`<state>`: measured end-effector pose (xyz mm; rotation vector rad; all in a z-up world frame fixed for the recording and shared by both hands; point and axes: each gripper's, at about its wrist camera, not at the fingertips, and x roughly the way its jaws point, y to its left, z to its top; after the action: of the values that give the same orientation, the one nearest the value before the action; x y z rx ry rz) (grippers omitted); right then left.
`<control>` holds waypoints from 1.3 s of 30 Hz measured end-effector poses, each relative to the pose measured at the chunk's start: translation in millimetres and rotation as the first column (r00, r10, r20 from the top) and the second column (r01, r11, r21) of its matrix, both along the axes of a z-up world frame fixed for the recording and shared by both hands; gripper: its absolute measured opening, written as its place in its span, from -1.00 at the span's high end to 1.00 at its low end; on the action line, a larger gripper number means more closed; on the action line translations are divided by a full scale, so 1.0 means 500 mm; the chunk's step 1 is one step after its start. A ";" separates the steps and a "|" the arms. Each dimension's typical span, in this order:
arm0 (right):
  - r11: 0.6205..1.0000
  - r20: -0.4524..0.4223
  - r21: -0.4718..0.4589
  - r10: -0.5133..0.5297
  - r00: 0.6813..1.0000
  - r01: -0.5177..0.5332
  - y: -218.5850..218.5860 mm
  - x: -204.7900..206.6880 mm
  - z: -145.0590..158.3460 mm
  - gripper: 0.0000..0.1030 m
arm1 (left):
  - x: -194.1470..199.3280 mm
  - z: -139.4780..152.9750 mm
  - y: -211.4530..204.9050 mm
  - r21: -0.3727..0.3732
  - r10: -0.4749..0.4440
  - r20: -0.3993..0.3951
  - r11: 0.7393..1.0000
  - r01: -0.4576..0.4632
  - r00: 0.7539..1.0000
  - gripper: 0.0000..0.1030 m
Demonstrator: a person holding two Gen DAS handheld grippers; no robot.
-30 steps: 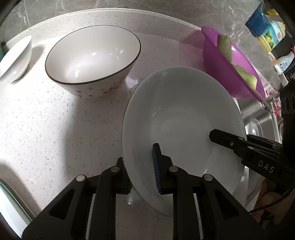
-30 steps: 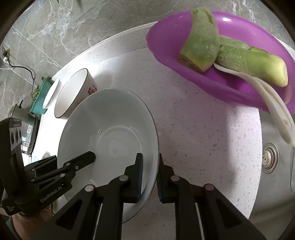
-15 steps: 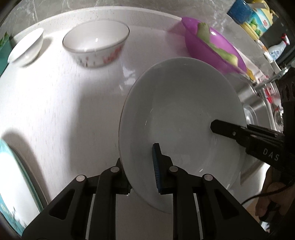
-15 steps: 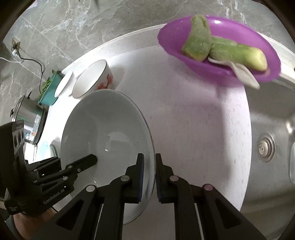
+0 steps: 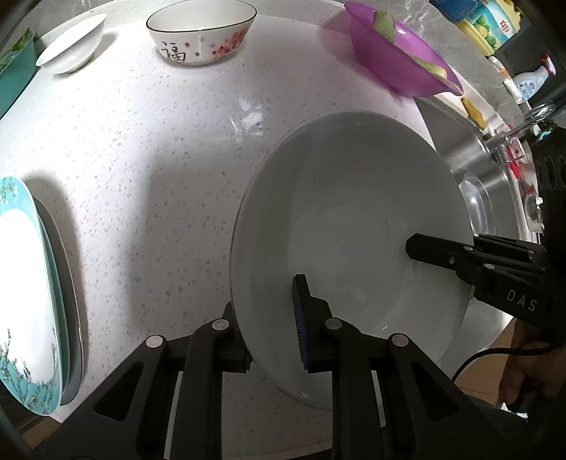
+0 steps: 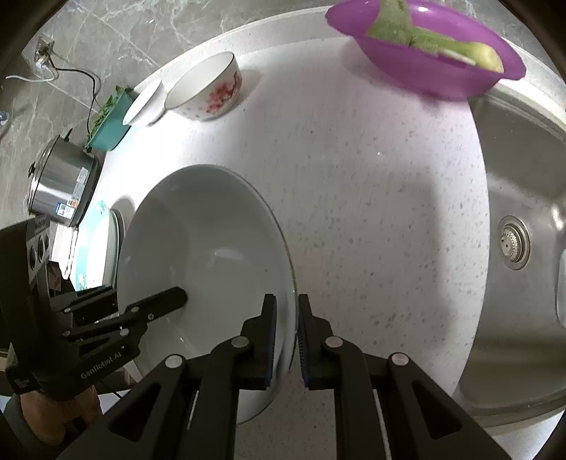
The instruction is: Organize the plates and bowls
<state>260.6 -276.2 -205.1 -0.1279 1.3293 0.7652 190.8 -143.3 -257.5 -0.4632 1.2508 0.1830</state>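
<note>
One large plain white ceramic bowl hangs above the speckled white counter, its near rim clamped between the left gripper jaws, its right rim clamped by the right gripper. Left, one teal-rimmed floral plate. Far: one blossom-painted bowl, one small white bowl, one purple plastic basin.

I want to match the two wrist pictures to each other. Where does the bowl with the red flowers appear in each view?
Left wrist: the flowered bowl stands at the top, left of centre, on the counter.
Right wrist: the same bowl is in the upper left, beside a small white dish.
Shared landmark: the purple basin, at the upper right in both views.
</note>
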 end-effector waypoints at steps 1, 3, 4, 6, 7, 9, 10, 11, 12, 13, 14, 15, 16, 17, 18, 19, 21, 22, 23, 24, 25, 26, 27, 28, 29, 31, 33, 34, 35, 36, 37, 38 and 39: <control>1.000 -0.001 0.001 0.001 1.000 -0.001 -0.001 -0.001 -0.003 0.74 | 0.000 -0.005 0.004 0.001 0.000 -0.001 1.000 0.000 1.000 0.68; 1.000 -0.001 -0.001 0.004 1.000 -0.004 -0.004 -0.001 -0.008 0.74 | -0.006 -0.011 -0.002 0.005 0.000 -0.004 1.000 0.000 1.000 0.68; 1.000 0.000 -0.002 0.005 1.000 -0.005 -0.005 -0.002 -0.011 0.74 | -0.007 -0.015 -0.004 0.005 -0.002 -0.008 1.000 0.002 1.000 0.68; 1.000 -0.004 -0.006 0.004 1.000 -0.004 -0.007 -0.003 -0.016 0.74 | -0.012 -0.021 -0.008 0.004 -0.003 -0.013 1.000 0.003 1.000 0.68; 1.000 -0.003 -0.009 0.006 1.000 -0.006 -0.008 -0.004 -0.019 0.74 | -0.008 -0.027 -0.010 0.004 -0.003 -0.017 1.000 0.003 1.000 0.67; 1.000 -0.009 -0.016 0.007 1.000 -0.007 -0.009 -0.006 -0.028 0.74 | -0.007 -0.037 -0.011 0.000 -0.001 -0.026 1.000 0.001 1.000 0.67; 1.000 -0.013 -0.019 0.009 1.000 -0.009 -0.009 -0.006 -0.031 0.74 | -0.008 -0.040 -0.011 0.002 0.002 -0.026 1.000 -0.002 1.000 0.67; 1.000 -0.015 -0.019 0.010 1.000 -0.010 -0.009 -0.008 -0.034 0.74 | -0.008 -0.041 -0.010 0.006 0.002 -0.024 1.000 -0.002 1.000 0.67; 1.000 -0.017 -0.019 0.010 1.000 -0.011 -0.009 -0.009 -0.037 0.73 | -0.009 -0.040 -0.011 0.012 0.004 -0.022 1.000 -0.004 1.000 0.67; 1.000 -0.016 -0.019 0.012 1.000 -0.012 -0.010 -0.010 -0.037 0.73 | -0.001 -0.042 -0.012 0.013 0.006 -0.022 1.000 -0.005 1.000 0.68; 1.000 -0.011 -0.019 0.013 1.000 -0.014 -0.010 -0.011 -0.037 0.73 | 0.000 -0.041 -0.012 0.015 0.008 -0.020 1.000 -0.007 1.000 0.67; 1.000 -0.009 -0.018 0.014 1.000 -0.014 -0.010 -0.012 -0.037 0.73 | 0.001 -0.041 -0.012 0.017 0.009 -0.019 1.000 -0.009 1.000 0.67; 1.000 -0.010 -0.016 0.014 1.000 -0.015 -0.010 -0.012 -0.037 0.72 | 0.006 -0.042 -0.014 0.019 0.011 -0.020 1.000 -0.010 1.000 0.67; 1.000 -0.012 -0.011 0.016 1.000 -0.016 -0.011 -0.013 -0.037 0.68 | 0.006 -0.041 -0.014 0.023 0.012 -0.020 1.000 -0.012 1.000 0.66; 1.000 -0.014 -0.007 0.013 1.000 -0.013 -0.013 -0.015 -0.036 0.67 | 0.006 -0.038 -0.011 0.032 0.015 -0.020 0.999 -0.014 1.000 0.66; 1.000 -0.018 -0.005 0.007 1.000 -0.008 -0.014 -0.015 -0.036 0.66 | 0.004 -0.031 -0.007 0.046 0.018 -0.014 0.999 -0.018 1.000 0.61; 1.000 -0.010 0.003 0.001 1.000 -0.001 -0.017 -0.015 -0.029 0.45 | -0.001 -0.013 0.003 0.067 0.030 0.004 0.997 -0.031 1.000 0.32; 1.000 -0.001 0.006 -0.004 1.000 0.004 -0.018 -0.013 -0.022 0.06 | -0.003 -0.003 0.005 0.073 0.039 0.014 0.997 -0.039 0.999 -0.16; 1.000 0.012 0.015 -0.014 1.000 0.013 -0.022 -0.010 -0.012 -0.26 | -0.008 0.012 0.012 0.075 0.052 0.037 0.996 -0.055 0.998 -0.49; 0.999 0.026 0.029 -0.023 0.999 0.022 -0.028 -0.007 0.000 -0.33 | -0.012 0.026 0.019 0.071 0.062 0.062 0.995 -0.067 0.996 -0.54; 0.999 0.036 0.038 -0.031 0.999 0.030 -0.033 -0.004 0.010 -0.36 | -0.017 0.044 0.027 0.062 0.070 0.089 0.995 -0.075 0.994 -0.54; 0.998 0.039 0.045 -0.039 0.998 0.037 -0.038 0.001 0.018 -0.41 | -0.020 0.059 0.034 0.053 0.075 0.109 0.995 -0.082 0.991 -0.61; 0.997 0.037 0.054 -0.050 0.998 0.048 -0.044 0.008 0.025 -0.48 | -0.025 0.076 0.042 0.045 0.081 0.133 0.995 -0.088 0.988 -0.70; 0.996 0.035 0.064 -0.062 0.997 0.060 -0.049 0.015 0.033 -0.65 | -0.031 0.094 0.053 0.037 0.088 0.155 0.995 -0.095 0.984 -0.89; 0.994 0.033 0.080 -0.077 0.996 0.074 -0.055 0.023 0.043 -0.73 | -0.036 0.111 0.064 0.031 0.097 0.173 0.994 -0.103 0.980 -0.94; 0.987 0.015 0.128 -0.104 0.994 0.102 -0.065 0.039 0.065 -0.83 | -0.050 0.148 0.092 0.002 0.118 0.218 0.993 -0.122 0.969 -0.95; 0.969 -0.029 0.204 -0.134 0.991 0.137 -0.073 0.054 0.086 -1.00 | -0.064 0.185 0.134 -0.028 0.132 0.257 0.991 -0.129 0.957 -0.99; 0.956 -0.062 0.246 -0.150 0.987 0.160 -0.075 0.059 0.095 -1.00 | -0.070 0.200 0.151 -0.033 0.137 0.272 0.991 -0.133 0.952 -0.99; 0.937 -0.111 0.294 -0.163 0.980 0.189 -0.076 0.066 0.102 -1.00 | -0.077 0.217 0.171 -0.032 0.141 0.291 0.990 -0.138 0.946 -0.99; 0.914 -0.166 0.341 -0.173 0.971 0.221 -0.072 0.071 0.110 -1.00 | -0.083 0.234 0.195 -0.019 0.139 0.308 0.990 -0.140 0.941 -0.99; 0.898 -0.191 0.369 -0.178 0.965 0.239 -0.066 0.072 0.118 -1.00 | -0.087 0.254 0.225 0.008 0.131 0.321 0.990 -0.141 0.938 -0.99; 0.875 -0.202 0.413 -0.182 0.962 0.253 -0.054 0.072 0.132 -1.00 | -0.092 0.267 0.251 0.025 0.128 0.335 0.989 -0.145 0.934 -0.99; 0.860 -0.201 0.442 -0.182 0.963 0.255 -0.042 0.071 0.141 -1.00 | -0.095 0.278 0.283 0.039 0.129 0.347 0.988 -0.152 0.929 -0.99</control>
<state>296.2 -297.0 -134.7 0.4699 1.2410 0.8900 143.3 -1.6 -118.5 -0.5051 0.8663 0.2520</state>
